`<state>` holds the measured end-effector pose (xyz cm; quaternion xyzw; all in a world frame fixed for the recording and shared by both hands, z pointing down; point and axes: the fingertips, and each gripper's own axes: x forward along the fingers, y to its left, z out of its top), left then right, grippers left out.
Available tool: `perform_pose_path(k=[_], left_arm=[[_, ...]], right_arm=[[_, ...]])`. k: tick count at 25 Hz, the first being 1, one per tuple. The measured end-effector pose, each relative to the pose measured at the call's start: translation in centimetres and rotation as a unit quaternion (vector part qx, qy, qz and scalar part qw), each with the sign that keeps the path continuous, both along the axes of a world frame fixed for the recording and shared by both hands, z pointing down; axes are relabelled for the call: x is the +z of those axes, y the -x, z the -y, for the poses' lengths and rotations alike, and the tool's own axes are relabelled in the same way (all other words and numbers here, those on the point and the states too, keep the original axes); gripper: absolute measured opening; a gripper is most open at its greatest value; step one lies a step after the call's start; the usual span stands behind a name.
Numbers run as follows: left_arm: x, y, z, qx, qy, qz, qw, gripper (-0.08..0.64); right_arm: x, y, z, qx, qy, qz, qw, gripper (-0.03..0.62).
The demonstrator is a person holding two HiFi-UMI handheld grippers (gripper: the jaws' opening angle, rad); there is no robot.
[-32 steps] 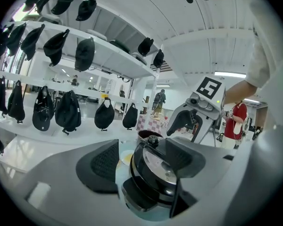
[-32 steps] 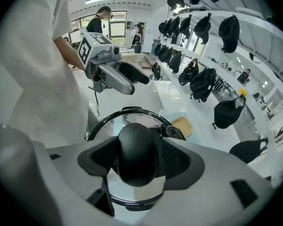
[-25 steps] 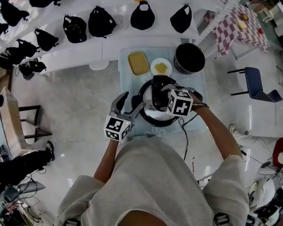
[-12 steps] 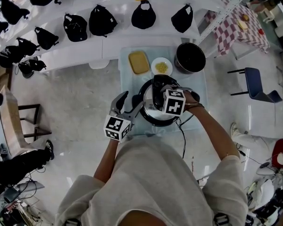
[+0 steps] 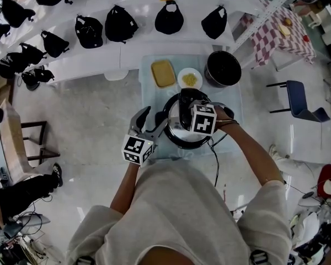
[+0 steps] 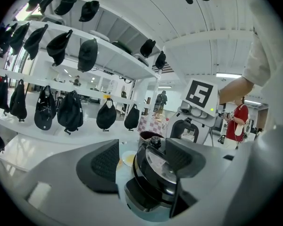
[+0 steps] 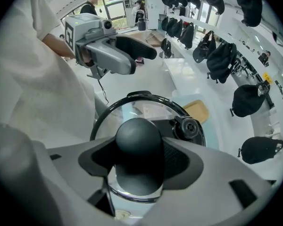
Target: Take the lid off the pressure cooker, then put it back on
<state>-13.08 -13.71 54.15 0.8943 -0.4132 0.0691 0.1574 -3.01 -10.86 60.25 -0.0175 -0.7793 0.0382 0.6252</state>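
Centre-left in the head view, the left gripper (image 5: pixel 153 120) has its jaws wide beside the pressure cooker (image 5: pixel 179 141), mid-frame on the pale blue tabletop (image 5: pixel 231 101), well placed to brace it. Just right of it the right gripper (image 7: pixel 140 163) points steeply down, jaws closed on the knob (image 7: pixel 138 135), so the lift should probably go straight up without tilting. The lid (image 7: pixel 132 111) sits on the cooker: clear glass, dark rim, a black valve (image 7: pixel 188 127) beside the round black knob.

bright even indoor light; soft shadows; fisheye warp, dark corners; close parts slightly blurred
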Motion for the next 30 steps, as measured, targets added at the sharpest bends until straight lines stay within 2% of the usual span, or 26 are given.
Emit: perform_pose_path(k=[4, 12, 16, 19, 23, 26, 30], left_arm=[[-0.2, 0.5, 0.5, -0.006, 0.0, -0.001, 1.0, 0.293], [-0.2, 0.1, 0.5, 0.0, -0.004, -0.001, 1.0, 0.293], [-0.4, 0.0, 0.6, 0.003, -0.006, -0.001, 1.0, 0.293], [-0.6, 0.0, 0.5, 0.006, -0.009, -0.001, 0.9999, 0.293], [-0.7, 0.0, 0.3, 0.009, -0.012, 0.001, 0.9999, 0.293], [-0.7, 0.1, 0.1, 0.009, -0.012, 0.003, 0.9999, 0.293], [-0.7, 0.1, 0.0, 0.012, -0.013, 0.009, 0.9998, 0.293]], right_arm=[[-0.1, 0.0, 0.2, 0.007, 0.001, -0.004, 1.0, 0.276], [0.1, 0.1, 0.4, 0.05, -0.003, -0.003, 0.999, 0.278], [0.0, -0.3, 1.1, 0.132, 0.003, -0.003, 0.991, 0.276], [0.0, -0.4, 1.4, 0.176, 0.005, -0.009, 0.984, 0.276], [0.1, -0.8, 1.7, 0.242, 0.009, -0.006, 0.97, 0.276], [0.1, -1.0, 1.7, 0.255, 0.004, -0.004, 0.967, 0.276], [0.0, -0.8, 1.7, 0.244, 0.005, -0.004, 0.97, 0.276]])
